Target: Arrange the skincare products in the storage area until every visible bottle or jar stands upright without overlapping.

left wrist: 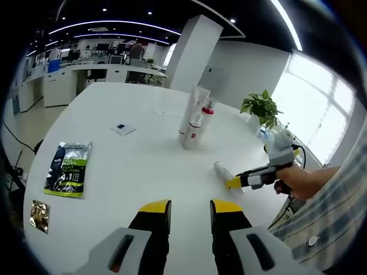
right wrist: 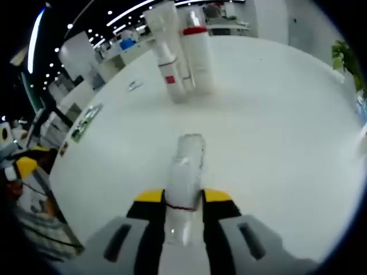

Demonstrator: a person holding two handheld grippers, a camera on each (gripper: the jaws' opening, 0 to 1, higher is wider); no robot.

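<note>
White round table takes up most of both views, office desks and a white pillar behind it, potted plant at the far right edge in the left gripper view. Upright cluster near table centre: tall white tubes and bottles standing close together, one with a red cap; in the right gripper view the same cluster sits at the top, well apart from the gripper. Green-and-silver sachet lies flat on the left side of the table, small gold packet just below it near the edge, small white card further in. Clear bottle is lying on its side on the table, not upright, pointing toward the cluster. Right gripper has its yellow-tipped jaws on both sides of that bottle's near end, clamped on it; in the left gripper view the same gripper comes in from the right, a hand in a plaid sleeve behind it, tip at the lying bottle. Left gripper hovers over bare table, jaws apart, nothing between them, well short of the lying bottle.
</note>
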